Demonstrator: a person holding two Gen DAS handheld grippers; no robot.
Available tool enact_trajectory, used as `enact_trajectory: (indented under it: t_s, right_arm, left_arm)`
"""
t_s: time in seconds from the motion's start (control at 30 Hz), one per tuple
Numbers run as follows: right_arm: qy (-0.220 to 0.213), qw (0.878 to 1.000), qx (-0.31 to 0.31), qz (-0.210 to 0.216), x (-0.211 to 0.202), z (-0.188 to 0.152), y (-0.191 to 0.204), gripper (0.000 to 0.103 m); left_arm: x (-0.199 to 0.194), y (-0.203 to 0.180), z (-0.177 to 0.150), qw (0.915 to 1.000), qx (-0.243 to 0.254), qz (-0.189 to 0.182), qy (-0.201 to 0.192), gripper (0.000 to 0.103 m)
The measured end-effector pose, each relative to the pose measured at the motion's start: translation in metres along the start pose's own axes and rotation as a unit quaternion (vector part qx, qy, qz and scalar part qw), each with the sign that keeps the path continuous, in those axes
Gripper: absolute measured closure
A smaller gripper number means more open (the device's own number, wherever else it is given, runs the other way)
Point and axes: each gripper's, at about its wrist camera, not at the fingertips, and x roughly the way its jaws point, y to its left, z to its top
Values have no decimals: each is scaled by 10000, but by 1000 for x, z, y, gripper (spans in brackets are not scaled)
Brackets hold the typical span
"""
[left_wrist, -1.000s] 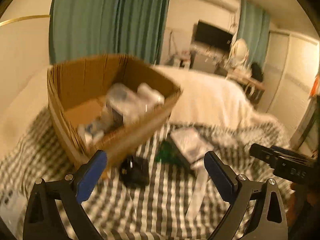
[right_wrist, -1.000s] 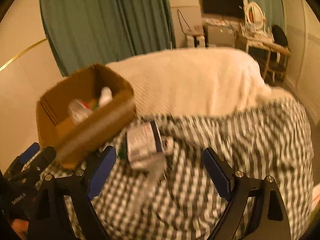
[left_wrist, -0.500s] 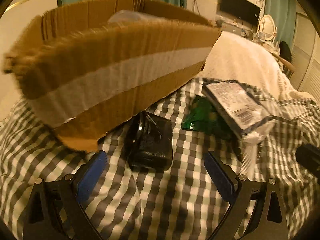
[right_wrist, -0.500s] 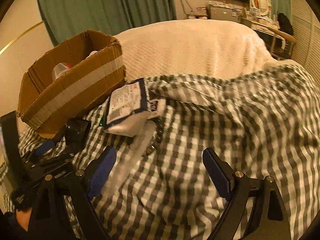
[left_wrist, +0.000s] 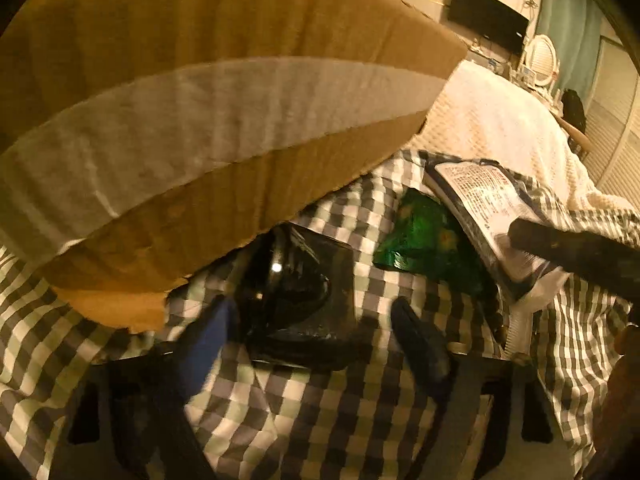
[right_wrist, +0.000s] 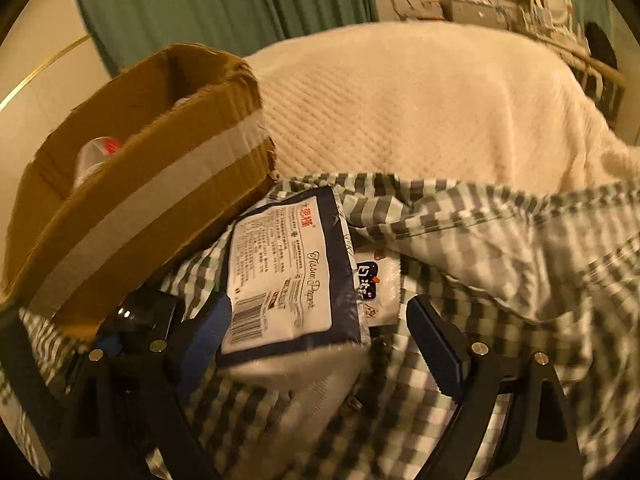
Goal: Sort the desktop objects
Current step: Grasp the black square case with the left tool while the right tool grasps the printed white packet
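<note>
My left gripper [left_wrist: 316, 334] is open, its jaws on either side of a glossy black object [left_wrist: 300, 292] lying on the checked cloth by the cardboard box [left_wrist: 192, 112]. A green wrapper [left_wrist: 424, 240] lies beside it, under a tissue pack [left_wrist: 484, 204]. My right gripper [right_wrist: 320, 340] is open around the near end of that tissue pack [right_wrist: 292, 276], which lies flat against the box [right_wrist: 132, 188]. A small white packet [right_wrist: 378, 284] lies under the pack's right edge. The black object [right_wrist: 144, 312] shows at lower left.
The box holds bottles [right_wrist: 94, 156]. A cream blanket [right_wrist: 400, 108] covers the bed behind. Green curtains [right_wrist: 224, 4] hang at the back. A desk with a monitor [left_wrist: 486, 22] and mirror stands far right. The checked cloth [right_wrist: 500, 260] is rumpled to the right.
Both grippers have moved down and forward. The left now straddles the black object. The right now straddles the tissue pack. Both stay open.
</note>
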Motion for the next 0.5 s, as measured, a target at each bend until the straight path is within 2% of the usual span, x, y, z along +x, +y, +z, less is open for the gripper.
enact_trajectory:
  t_s: [0.03, 0.07, 0.1, 0.17, 0.2, 0.3, 0.5]
  right_arm:
    - [42, 10000, -23, -19, 2, -2, 1, 53]
    - [74, 10000, -59, -31, 2, -5, 2, 69]
    - [99, 9999, -105, -35, 2, -9, 3, 76]
    - [23, 9998, -204, -69, -6, -18, 6, 84]
    - [-45, 9997, -229, -109, -11, -22, 6, 85]
    - [-115, 9995, -249, -135, -28, -32, 5, 91]
    - [-268, 9986, -348, -295, -61, -51, 0, 96]
  left_arm:
    - [2, 0, -1, 10000, 14, -6, 30, 36]
    - [2, 1, -1, 10000, 9, -34, 41, 46]
    - [2, 2, -2, 9999, 7, -86, 60, 48]
    - [0, 3, -3, 9999, 4, -163, 45, 48]
    - [-1, 4, -4, 9998, -5, -189, 25, 52]
    - [-9, 9, -7, 9994, -91, -342, -14, 52]
    - [-24, 19, -13, 9977, -290, -611, -5, 52]
